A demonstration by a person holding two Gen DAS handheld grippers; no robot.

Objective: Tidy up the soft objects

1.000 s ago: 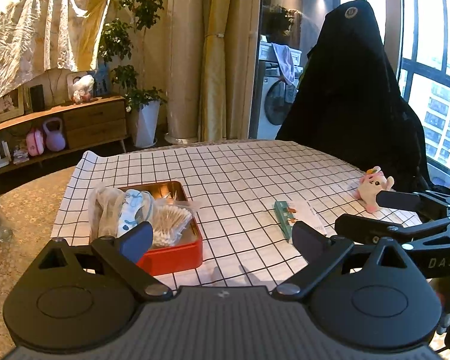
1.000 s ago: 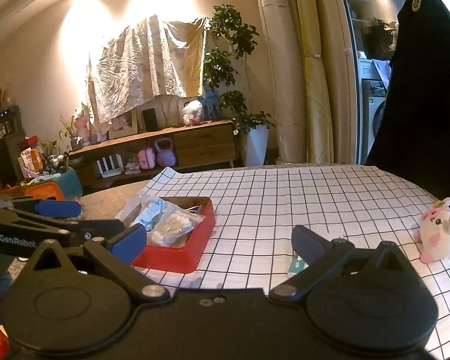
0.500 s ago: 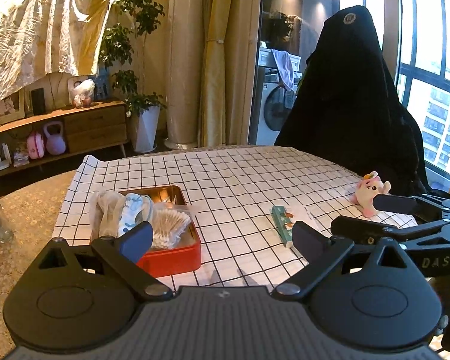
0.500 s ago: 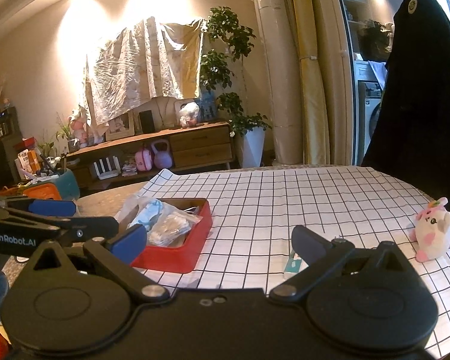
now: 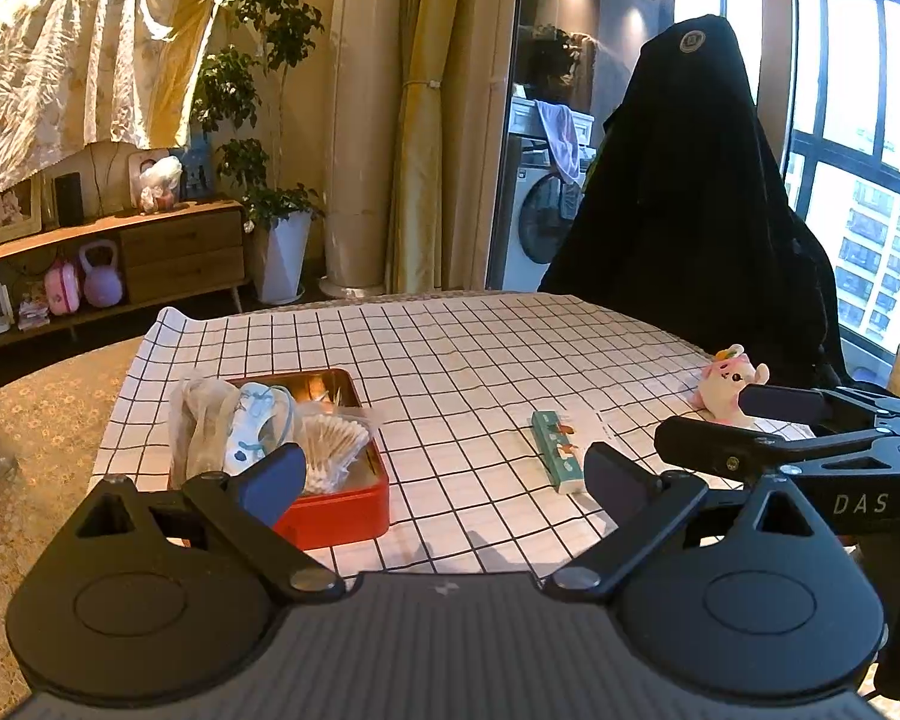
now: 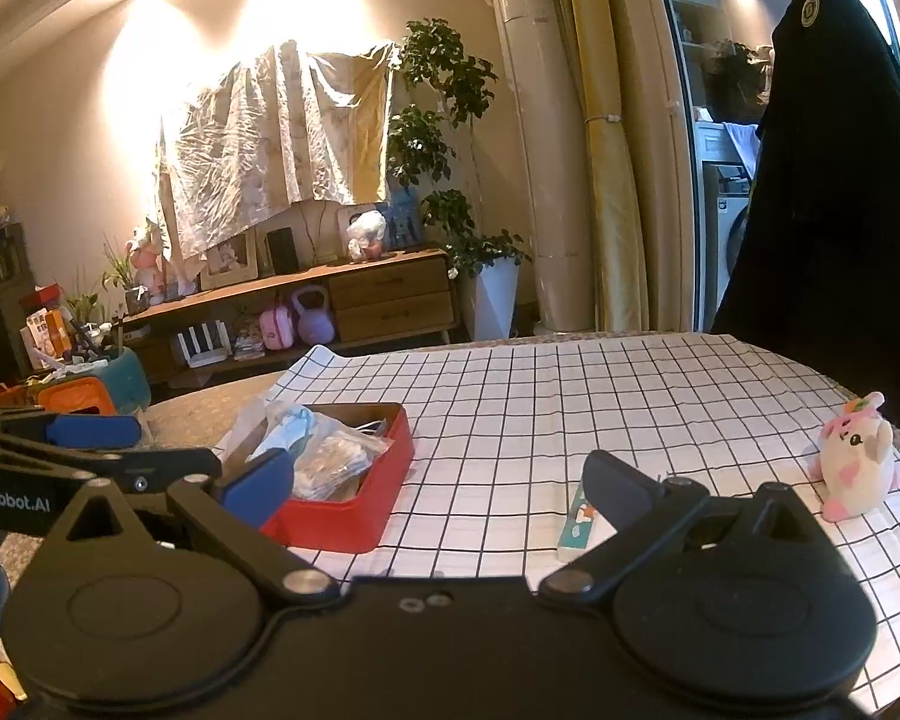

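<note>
On the table (image 5: 60, 420) lies one checked cloth (image 5: 450, 360). On it stand one red tin (image 5: 342, 510), one pink-and-white plush toy (image 5: 726, 381) near the right edge, and one teal tissue pack (image 5: 558, 450). The tin holds one bag of cotton swabs (image 5: 330, 444) and at least two other soft plastic-wrapped packets (image 5: 252, 426).

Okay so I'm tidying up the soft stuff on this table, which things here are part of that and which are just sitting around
Part of the job:
- pink plush toy, loose on the checked cloth
- red tin, already holding bagged items
- bag of cotton swabs in the tin
- teal packet, possibly tissues

Just lying about:
- black-draped chair
- potted plant
- purple kettlebell under the sideboard
</note>
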